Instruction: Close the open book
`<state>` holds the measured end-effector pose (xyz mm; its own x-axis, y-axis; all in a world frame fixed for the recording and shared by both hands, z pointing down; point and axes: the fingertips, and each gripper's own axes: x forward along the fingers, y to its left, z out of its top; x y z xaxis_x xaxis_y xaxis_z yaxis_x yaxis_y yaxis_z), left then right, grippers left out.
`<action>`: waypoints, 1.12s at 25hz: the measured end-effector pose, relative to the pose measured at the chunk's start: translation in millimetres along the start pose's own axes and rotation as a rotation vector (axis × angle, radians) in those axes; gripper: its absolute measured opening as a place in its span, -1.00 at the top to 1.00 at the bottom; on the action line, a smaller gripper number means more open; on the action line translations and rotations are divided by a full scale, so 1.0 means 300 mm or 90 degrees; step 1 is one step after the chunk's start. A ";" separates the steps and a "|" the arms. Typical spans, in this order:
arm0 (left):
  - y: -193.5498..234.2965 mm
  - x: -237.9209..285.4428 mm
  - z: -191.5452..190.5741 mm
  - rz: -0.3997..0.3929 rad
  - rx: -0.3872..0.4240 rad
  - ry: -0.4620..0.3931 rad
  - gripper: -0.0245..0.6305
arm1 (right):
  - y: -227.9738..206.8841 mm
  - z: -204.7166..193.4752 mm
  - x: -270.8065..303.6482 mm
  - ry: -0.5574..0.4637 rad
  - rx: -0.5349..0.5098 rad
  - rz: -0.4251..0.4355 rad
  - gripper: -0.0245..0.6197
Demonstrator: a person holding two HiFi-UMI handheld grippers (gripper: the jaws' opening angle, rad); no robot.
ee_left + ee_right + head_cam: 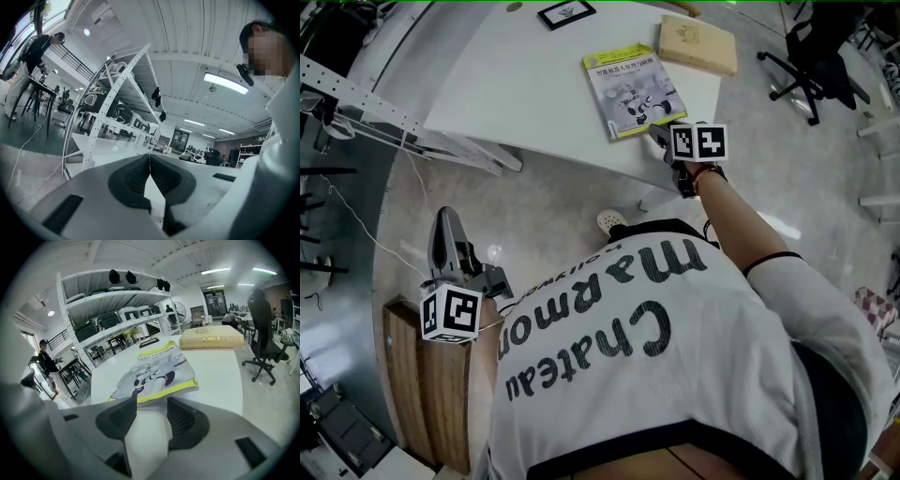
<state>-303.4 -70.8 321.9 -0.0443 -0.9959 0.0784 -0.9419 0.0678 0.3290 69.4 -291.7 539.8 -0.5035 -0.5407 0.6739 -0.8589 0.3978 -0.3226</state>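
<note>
Book [633,89] lies flat with its cover up near the front edge of the table [516,103], so closing it looks done. Right gripper [151,401] sits parted and empty just beside it; left gripper [150,161] is pinched together, well apart.

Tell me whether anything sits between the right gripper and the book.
Nothing visible does. The right gripper, jaws open, is at the near edge of the book, with only bare table between. The box lies beyond the book.
</note>
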 end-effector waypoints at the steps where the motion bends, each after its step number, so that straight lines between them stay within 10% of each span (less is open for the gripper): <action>1: 0.000 0.001 0.001 0.000 0.000 0.000 0.85 | -0.001 0.000 0.000 0.001 -0.001 -0.001 0.28; 28: -0.071 -0.037 -0.043 -0.036 -0.016 0.020 0.85 | -0.099 0.097 -0.186 -0.128 0.096 -0.016 0.28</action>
<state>-278.4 -60.5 326.3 0.0196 -0.9960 0.0875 -0.9337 0.0131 0.3579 120.3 -295.0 492.4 -0.4770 -0.6920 0.5418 -0.8683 0.2754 -0.4126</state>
